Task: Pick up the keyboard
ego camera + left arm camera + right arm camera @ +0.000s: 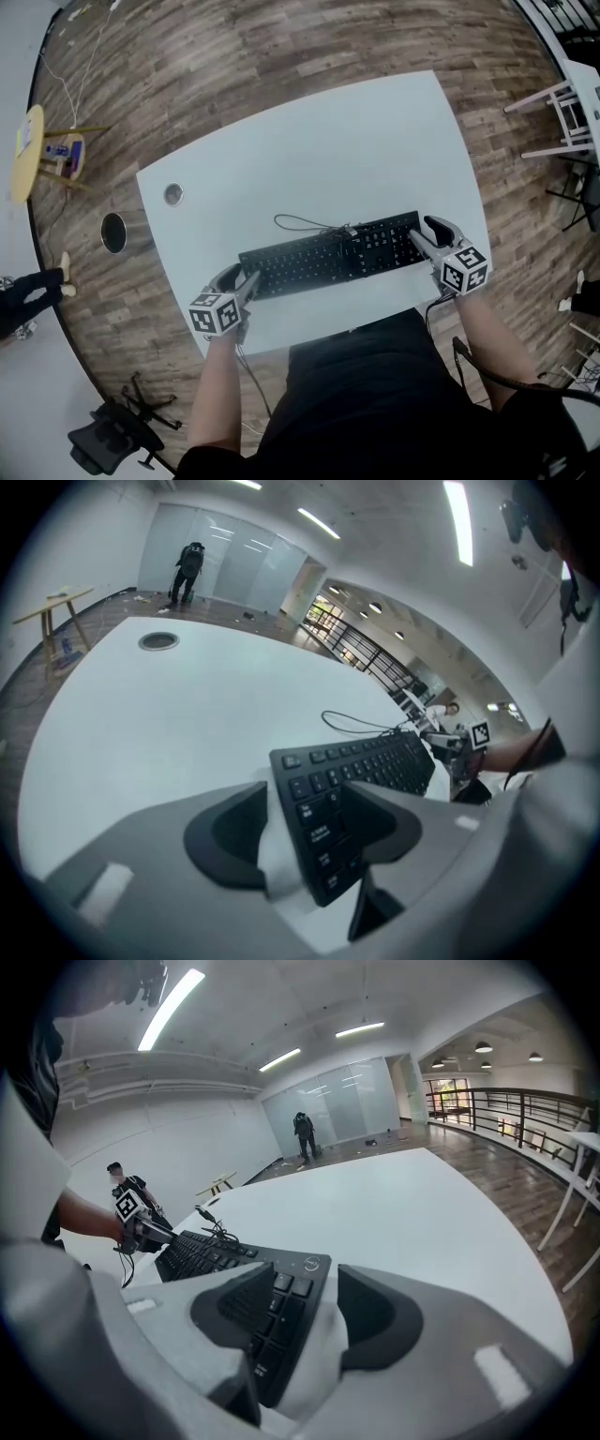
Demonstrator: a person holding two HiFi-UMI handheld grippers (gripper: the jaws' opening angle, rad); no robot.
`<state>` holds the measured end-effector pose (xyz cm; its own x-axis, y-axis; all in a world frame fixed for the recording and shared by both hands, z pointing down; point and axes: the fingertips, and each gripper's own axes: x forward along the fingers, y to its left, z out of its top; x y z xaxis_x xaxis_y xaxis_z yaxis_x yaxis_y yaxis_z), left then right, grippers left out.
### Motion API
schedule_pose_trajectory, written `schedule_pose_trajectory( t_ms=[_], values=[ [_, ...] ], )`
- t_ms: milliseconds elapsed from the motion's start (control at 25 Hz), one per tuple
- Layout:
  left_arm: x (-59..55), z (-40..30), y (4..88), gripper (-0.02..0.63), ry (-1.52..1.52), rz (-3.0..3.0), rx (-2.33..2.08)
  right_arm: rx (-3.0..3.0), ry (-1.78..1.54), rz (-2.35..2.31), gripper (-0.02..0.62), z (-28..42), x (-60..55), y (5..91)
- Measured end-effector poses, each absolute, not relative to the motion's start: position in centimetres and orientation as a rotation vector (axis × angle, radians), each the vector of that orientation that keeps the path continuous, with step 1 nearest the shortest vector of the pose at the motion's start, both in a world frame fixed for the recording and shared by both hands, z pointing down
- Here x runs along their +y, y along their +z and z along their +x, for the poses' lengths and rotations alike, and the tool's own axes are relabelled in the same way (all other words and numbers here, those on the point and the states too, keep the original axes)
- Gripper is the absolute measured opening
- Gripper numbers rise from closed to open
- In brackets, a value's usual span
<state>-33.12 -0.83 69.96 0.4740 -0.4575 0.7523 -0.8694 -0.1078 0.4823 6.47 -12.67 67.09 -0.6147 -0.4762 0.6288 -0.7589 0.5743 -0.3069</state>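
A black keyboard (328, 255) lies slantwise on the white table (328, 141), with its cable (305, 223) looped behind it. My left gripper (242, 278) straddles its left end, jaws open. In the left gripper view the keyboard (366, 761) end sits between the jaws of this gripper (307, 794), with a strip of table showing beside the left jaw. My right gripper (424, 230) straddles the right end. In the right gripper view the keyboard (202, 1252) corner lies between the open jaws of that gripper (305, 1283), a white gap beside the right jaw.
A round cable grommet (173, 194) sits in the table's far left part. On the wooden floor stand an office chair (108, 436), a small yellow table (28, 150) and a white chair (562, 112). A person (33, 286) stands at the left.
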Motion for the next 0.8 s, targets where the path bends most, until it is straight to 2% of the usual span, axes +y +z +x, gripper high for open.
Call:
schedule_pose_trajectory(
  t_ms=[800],
  values=[
    [-0.8, -33.4, 70.1, 0.258, 0.489, 1.691, -1.137, -2.306, 0.935, 0.92, 0.216, 5.9, -12.5, 68.6]
  ],
)
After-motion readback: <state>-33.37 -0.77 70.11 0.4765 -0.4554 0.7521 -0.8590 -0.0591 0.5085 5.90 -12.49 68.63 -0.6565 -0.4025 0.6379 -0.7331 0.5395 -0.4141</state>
